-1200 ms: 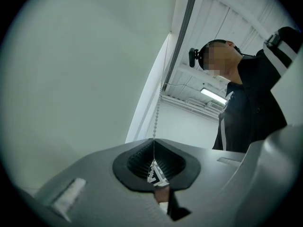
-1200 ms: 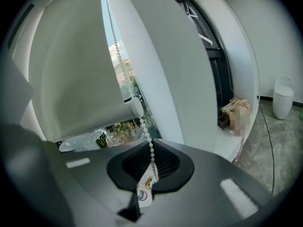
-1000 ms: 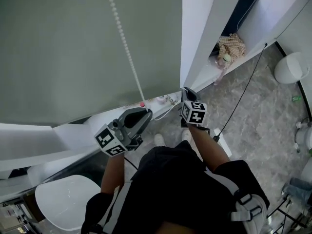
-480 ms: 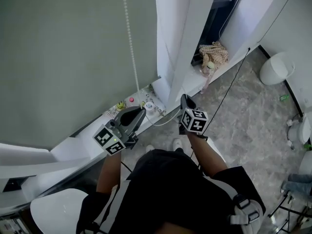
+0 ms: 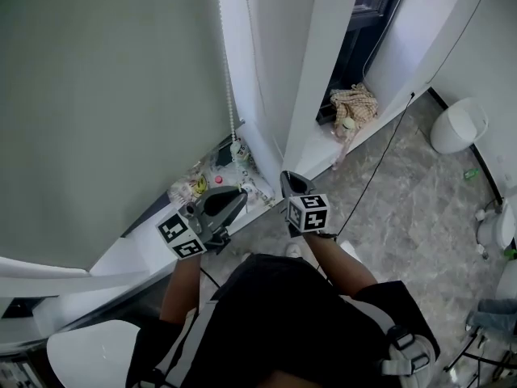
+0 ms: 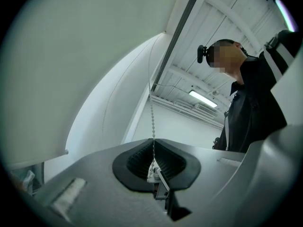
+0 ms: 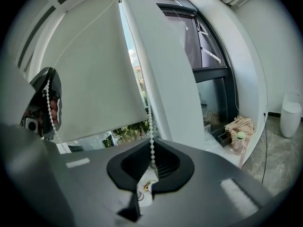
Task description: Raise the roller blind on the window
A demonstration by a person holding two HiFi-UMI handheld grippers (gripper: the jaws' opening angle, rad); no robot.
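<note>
The grey-green roller blind point(image 5: 105, 95) fills the left of the head view. Its white bead chain point(image 5: 229, 79) hangs along the blind's right edge. My left gripper point(image 5: 236, 197) points up beneath the chain. In the left gripper view the bead chain point(image 6: 152, 122) runs down between the shut jaws of the left gripper point(image 6: 153, 162), with a white connector pinched there. My right gripper point(image 5: 289, 178) is just to the right of the left one. In the right gripper view the bead chain point(image 7: 150, 126) drops into the closed jaws of the right gripper point(image 7: 151, 167), beside the blind point(image 7: 94, 79).
Small items litter the window sill point(image 5: 202, 180) below the blind. A white pillar point(image 5: 283, 71) stands to the right of the chain. Further right are a cloth bundle point(image 5: 351, 103), a floor cable point(image 5: 380, 168) and a white bin point(image 5: 459, 124). A white round seat point(image 5: 97, 354) is lower left.
The right gripper has moved down and to the left, closer to the left one. More of the sill and its clutter shows under the blind's edge. Both grippers stay shut.
</note>
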